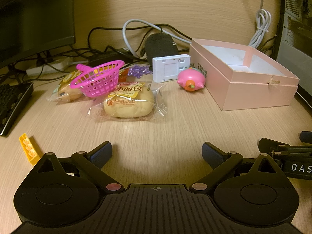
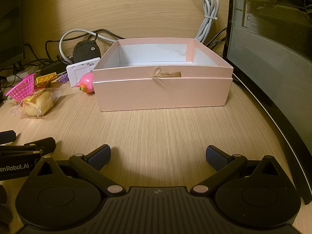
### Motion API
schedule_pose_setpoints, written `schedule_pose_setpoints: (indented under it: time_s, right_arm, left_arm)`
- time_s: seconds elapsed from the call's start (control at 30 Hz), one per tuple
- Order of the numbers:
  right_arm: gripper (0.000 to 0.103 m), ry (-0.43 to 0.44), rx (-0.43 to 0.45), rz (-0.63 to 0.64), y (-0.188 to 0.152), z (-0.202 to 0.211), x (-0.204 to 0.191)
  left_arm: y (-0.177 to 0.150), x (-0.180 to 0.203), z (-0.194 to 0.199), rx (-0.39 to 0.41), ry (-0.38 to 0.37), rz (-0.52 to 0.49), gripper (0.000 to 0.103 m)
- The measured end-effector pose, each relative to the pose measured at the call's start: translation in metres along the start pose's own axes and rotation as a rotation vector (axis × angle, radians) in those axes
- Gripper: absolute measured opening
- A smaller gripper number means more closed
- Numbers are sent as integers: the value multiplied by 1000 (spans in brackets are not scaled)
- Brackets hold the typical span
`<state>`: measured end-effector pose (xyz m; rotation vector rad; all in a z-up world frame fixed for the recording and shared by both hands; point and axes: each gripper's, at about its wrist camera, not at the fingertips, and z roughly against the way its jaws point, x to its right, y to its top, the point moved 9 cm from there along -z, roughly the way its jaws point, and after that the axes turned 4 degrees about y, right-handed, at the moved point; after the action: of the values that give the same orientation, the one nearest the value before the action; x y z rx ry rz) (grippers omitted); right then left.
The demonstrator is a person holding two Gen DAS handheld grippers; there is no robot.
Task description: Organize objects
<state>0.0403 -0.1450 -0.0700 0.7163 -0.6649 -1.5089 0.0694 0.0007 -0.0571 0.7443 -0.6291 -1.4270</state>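
An open, empty pink box (image 1: pixel 253 91) stands on the wooden desk at the right; the right wrist view faces its front wall (image 2: pixel 161 95). Left of it lie a pink pig toy (image 1: pixel 192 81), a white plastic plate (image 1: pixel 170 68), a wrapped bread bun (image 1: pixel 129 102), a second wrapped bun (image 1: pixel 67 89) and a magenta basket (image 1: pixel 99 79) tilted on the buns. A yellow brick (image 1: pixel 29 149) lies near left. My left gripper (image 1: pixel 157 153) is open and empty, short of the bun. My right gripper (image 2: pixel 158 156) is open and empty, short of the box.
A keyboard (image 1: pixel 11 105) and monitor (image 1: pixel 35 17) stand at the left. Cables, a power strip and a dark sock (image 1: pixel 160 45) lie at the back. Purple beads (image 1: pixel 139 70) lie behind the buns. A computer case (image 2: pixel 273 39) stands right of the box.
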Motion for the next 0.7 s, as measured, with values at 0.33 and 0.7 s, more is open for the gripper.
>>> schedule_pose_setpoints:
  time_s: [0.33,0.7]
  right_arm:
    - [103,52,-39,40,0,0,-3]
    - [103,78,-80,57,0,1,-3]
  left_arm:
    - [6,-35,26,33,41,156,95]
    - [2,-171,21,-66,368,339,87]
